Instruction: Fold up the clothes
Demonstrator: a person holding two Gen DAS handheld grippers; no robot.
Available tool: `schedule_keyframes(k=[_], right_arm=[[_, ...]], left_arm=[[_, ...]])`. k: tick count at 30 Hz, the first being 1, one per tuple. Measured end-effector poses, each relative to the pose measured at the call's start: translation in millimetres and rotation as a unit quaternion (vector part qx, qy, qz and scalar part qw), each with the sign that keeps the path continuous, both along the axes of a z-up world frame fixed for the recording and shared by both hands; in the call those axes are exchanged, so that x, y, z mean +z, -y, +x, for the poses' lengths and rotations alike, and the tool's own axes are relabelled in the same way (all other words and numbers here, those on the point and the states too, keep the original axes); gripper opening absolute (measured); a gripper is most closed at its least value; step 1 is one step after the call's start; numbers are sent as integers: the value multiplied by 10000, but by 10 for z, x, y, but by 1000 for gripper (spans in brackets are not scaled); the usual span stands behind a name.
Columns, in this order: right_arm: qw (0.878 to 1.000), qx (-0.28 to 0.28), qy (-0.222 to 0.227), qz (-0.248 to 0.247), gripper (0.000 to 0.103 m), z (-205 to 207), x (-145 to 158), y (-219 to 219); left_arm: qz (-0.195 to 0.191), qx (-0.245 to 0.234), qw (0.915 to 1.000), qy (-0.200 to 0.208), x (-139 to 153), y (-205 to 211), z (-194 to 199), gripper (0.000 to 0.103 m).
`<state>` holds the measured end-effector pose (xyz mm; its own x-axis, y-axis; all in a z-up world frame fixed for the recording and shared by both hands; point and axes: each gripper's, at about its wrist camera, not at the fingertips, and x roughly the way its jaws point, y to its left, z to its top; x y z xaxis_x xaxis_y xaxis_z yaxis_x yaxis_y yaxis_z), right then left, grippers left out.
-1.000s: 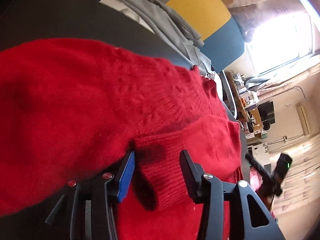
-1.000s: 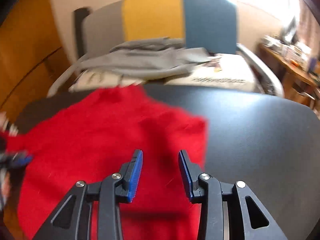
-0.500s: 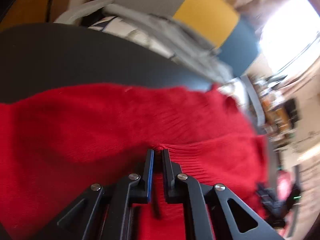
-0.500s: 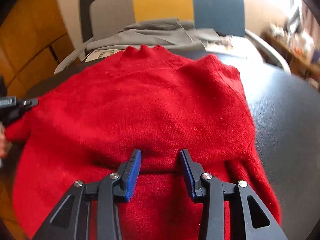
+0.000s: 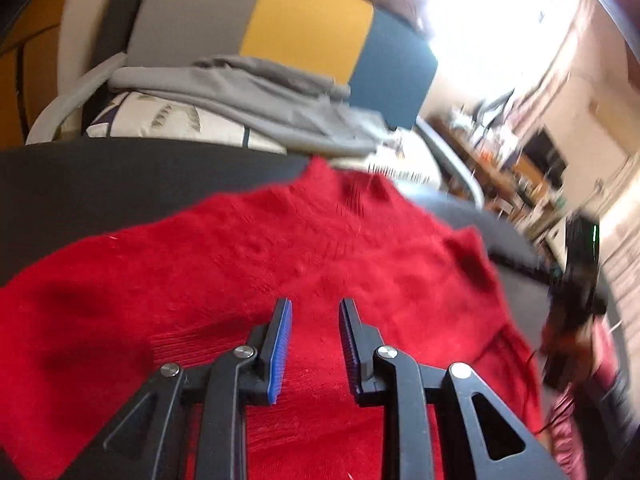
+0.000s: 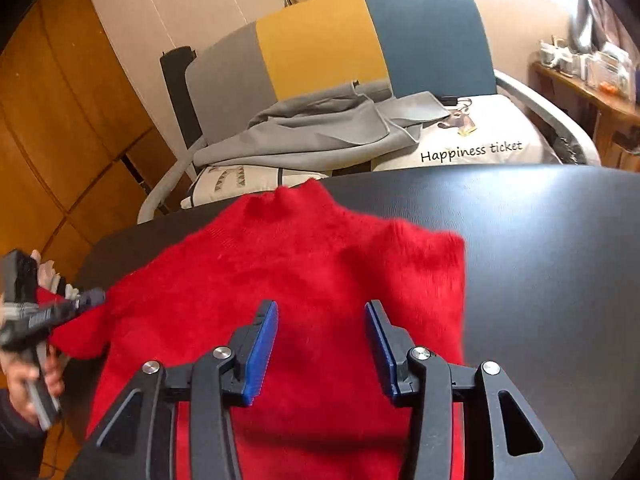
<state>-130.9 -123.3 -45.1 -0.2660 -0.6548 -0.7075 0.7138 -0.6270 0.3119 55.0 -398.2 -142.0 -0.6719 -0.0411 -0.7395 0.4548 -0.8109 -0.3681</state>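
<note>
A red knitted sweater [image 5: 280, 264] lies spread on the black table [image 5: 100, 184], collar toward the far edge. My left gripper [image 5: 315, 308] is open above the sweater's near part, with nothing between the jaws. In the right wrist view the sweater [image 6: 304, 280] covers the table's left half. My right gripper [image 6: 322, 308] is open wide above the sweater's middle, empty. The left gripper also shows in the right wrist view [image 6: 92, 298], at the sweater's left edge by a sleeve.
A chair with a grey, yellow and blue back [image 6: 360, 40] stands behind the table, holding a grey garment [image 6: 320, 128] on printed cushions [image 6: 472, 148]. A cluttered shelf [image 6: 592, 76] is at the far right. Bare black table [image 6: 540, 240] lies right of the sweater.
My left gripper was shut on a fold of the sweater half a second ago and has opened and let it go. The right gripper stayed open and shifted over the sweater.
</note>
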Motion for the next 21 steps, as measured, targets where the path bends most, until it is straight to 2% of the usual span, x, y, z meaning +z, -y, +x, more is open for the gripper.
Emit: schedule_keyframes(k=[2, 4, 6, 8, 10, 13, 14, 16, 17, 18, 19, 20, 21], right_arm=[[9998, 19, 196, 39, 46, -190, -86, 113], [9989, -85, 323, 342, 46, -424, -243, 267], [9954, -447, 174, 829, 46, -591, -401, 333], [9946, -674, 162, 768, 46, -710, -495, 292], [9943, -742, 30, 762, 46, -724, -538, 289], [9939, -735, -239, 786, 47, -669, -563, 310], [9938, -740, -295, 776, 47, -646, -565, 311], [9936, -756, -346, 759, 47, -612, -558, 311], [9937, -783, -232, 761, 47, -617, -528, 305], [9936, -814, -135, 769, 48, -620, -491, 296], [9935, -835, -143, 758, 52, -583, -423, 275], [9937, -828, -290, 692, 64, -479, -323, 241], [9937, -821, -436, 626, 71, -374, -224, 207]], left_arm=[[-53, 64, 9995, 291, -161, 0, -40, 24], [-8, 218, 9982, 562, -357, 55, 11, 22], [200, 321, 9987, 352, -444, 137, 109, 14], [324, 411, 9982, 303, -476, 185, 160, 8], [316, 419, 9982, 277, -500, 179, 172, 7], [96, 442, 9984, 328, -498, 96, 101, 7], [157, 492, 9982, 292, -462, 105, 135, 7], [291, 638, 9974, 172, -380, 114, 222, 23], [312, 715, 9969, 44, -347, 91, 276, 32], [311, 800, 9962, -126, -263, 35, 423, 33], [393, 908, 9947, -268, -227, -1, 563, 34], [475, 1017, 9928, -410, -193, -36, 705, 36], [574, 1144, 9903, -533, -183, -50, 894, 38]])
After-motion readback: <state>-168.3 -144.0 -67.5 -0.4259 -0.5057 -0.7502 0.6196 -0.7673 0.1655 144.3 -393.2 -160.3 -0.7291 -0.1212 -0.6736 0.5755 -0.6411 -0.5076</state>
